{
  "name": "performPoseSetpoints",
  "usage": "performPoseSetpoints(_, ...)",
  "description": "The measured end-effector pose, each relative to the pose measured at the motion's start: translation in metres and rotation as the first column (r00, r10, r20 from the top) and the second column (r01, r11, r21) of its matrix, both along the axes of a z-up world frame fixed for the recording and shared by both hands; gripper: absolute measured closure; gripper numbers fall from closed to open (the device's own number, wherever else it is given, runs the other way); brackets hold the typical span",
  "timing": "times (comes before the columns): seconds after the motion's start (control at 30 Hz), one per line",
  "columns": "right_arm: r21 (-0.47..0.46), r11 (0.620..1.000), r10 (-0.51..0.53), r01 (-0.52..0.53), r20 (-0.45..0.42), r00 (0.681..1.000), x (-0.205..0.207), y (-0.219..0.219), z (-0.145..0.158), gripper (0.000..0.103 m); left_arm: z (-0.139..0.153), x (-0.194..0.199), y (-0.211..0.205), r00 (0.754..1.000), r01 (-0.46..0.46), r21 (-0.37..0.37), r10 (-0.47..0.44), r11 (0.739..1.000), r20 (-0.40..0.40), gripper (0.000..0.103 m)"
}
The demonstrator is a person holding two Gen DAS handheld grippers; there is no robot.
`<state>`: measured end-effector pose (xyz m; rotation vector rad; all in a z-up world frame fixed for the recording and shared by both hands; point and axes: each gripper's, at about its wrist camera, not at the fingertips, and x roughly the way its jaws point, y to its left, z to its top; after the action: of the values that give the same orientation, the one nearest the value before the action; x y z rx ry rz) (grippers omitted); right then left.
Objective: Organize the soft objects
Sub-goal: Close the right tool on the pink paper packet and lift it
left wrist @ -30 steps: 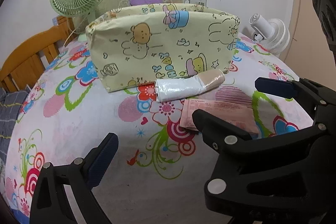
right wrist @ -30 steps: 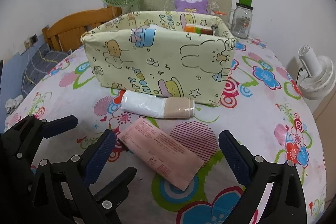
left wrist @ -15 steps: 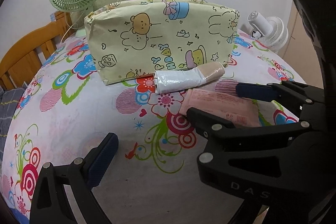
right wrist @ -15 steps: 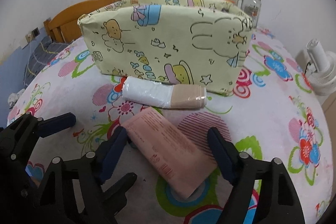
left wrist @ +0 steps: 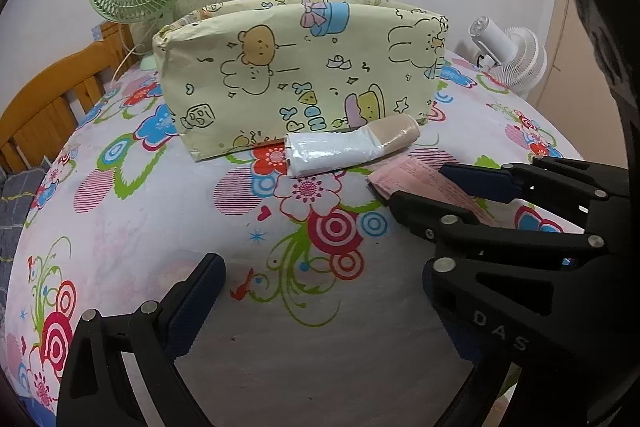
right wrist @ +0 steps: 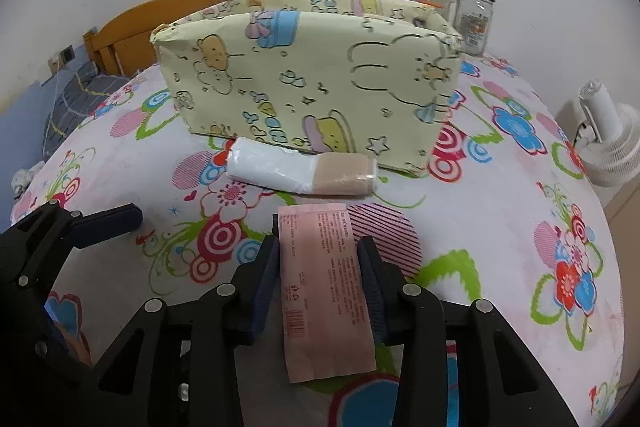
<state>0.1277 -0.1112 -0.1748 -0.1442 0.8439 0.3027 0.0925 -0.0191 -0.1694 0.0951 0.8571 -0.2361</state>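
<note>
Left wrist view: the left gripper (left wrist: 320,291) hangs with jaws wide apart and empty above the flowered table (left wrist: 132,227). To its right, the right gripper (left wrist: 424,185) now straddles the pink packet (left wrist: 404,173), near the wrapped roll (left wrist: 348,145) lying against the yellow fabric organizer (left wrist: 296,75).

Right wrist view: the right gripper (right wrist: 318,269) has just been closing, and its jaws now clamp the pink packet (right wrist: 320,267) by its long edges. The packet lies on the table, probably ready to be lifted into the yellow fabric organizer (right wrist: 312,79).

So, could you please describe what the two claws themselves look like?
Both look alike. The right claw has a black plastic frame of angular, open-framed links joined by round silver pins, and its two fingers carry dark blue ribbed pads. The left claw is the same build. White letters reading DAS are printed on the right claw's body. No cables or sleeves show.
</note>
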Motion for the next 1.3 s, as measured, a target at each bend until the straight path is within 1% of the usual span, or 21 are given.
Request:
performPoseSetpoints(0.23,0.017,0.999,-0.051,0.051,0.014,0.999,-0.005,-0.016,0.008,0.061,0.010,0.002,-0.013,0.999,0.021,0.014,-0.021,1.000,0.026,0.003)
performPoseSetpoints(0.43,0.029,0.995,-0.094,0.093,0.034,0.995,-0.003,-0.029,0.017,0.061,0.017,0.014,-0.020,0.999,0.017,0.019,-0.018,1.000,0.034,0.003)
performPoseSetpoints(0.53,0.039,0.993,-0.112,0.110,0.046,0.993,0.001,-0.035,0.021,0.061,0.018,0.022,-0.025,0.999,0.025,0.045,-0.027,0.999,0.042,0.003)
performPoseSetpoints(0.6,0.025,0.993,-0.119,0.118,0.053,0.991,0.005,-0.037,0.022,0.061,0.019,0.026,-0.027,0.998,0.030,0.060,-0.033,0.998,0.052,0.003)
performPoseSetpoints(0.7,0.023,0.992,-0.127,0.126,0.059,0.990,0.009,-0.041,0.025,0.061,0.021,0.034,-0.027,0.998,0.028,0.064,-0.031,0.998,0.054,0.003)
performPoseSetpoints(0.8,0.032,0.989,-0.145,0.143,0.057,0.988,0.013,-0.045,0.026,0.061,0.020,0.042,-0.027,0.998,0.034,0.058,-0.037,0.998,0.043,0.003)
performPoseSetpoints(0.97,0.035,0.984,-0.177,0.175,0.046,0.983,0.023,-0.052,0.024,0.060,0.018,0.053,-0.031,0.998,0.046,0.076,-0.049,0.996,0.044,0.004)
performPoseSetpoints(1.03,0.039,0.982,-0.187,0.186,0.039,0.982,0.025,-0.056,0.022,0.060,0.018,0.056,-0.032,0.998,0.048,0.080,-0.052,0.996,0.046,0.006)
performPoseSetpoints(1.07,0.038,0.981,-0.192,0.191,0.037,0.981,0.026,-0.058,0.022,0.060,0.019,0.057,-0.033,0.997,0.060,0.082,-0.064,0.995,0.048,0.008)
performPoseSetpoints(1.2,0.028,0.976,-0.216,0.215,0.026,0.976,0.032,-0.066,0.019,0.061,0.021,0.059,-0.040,0.992,0.107,0.099,-0.114,0.989,0.059,0.009)
performPoseSetpoints(1.3,0.025,0.975,-0.223,0.222,0.024,0.974,0.034,-0.068,0.018,0.060,0.018,0.064,-0.042,0.991,0.117,0.100,-0.122,0.988,0.046,0.010)
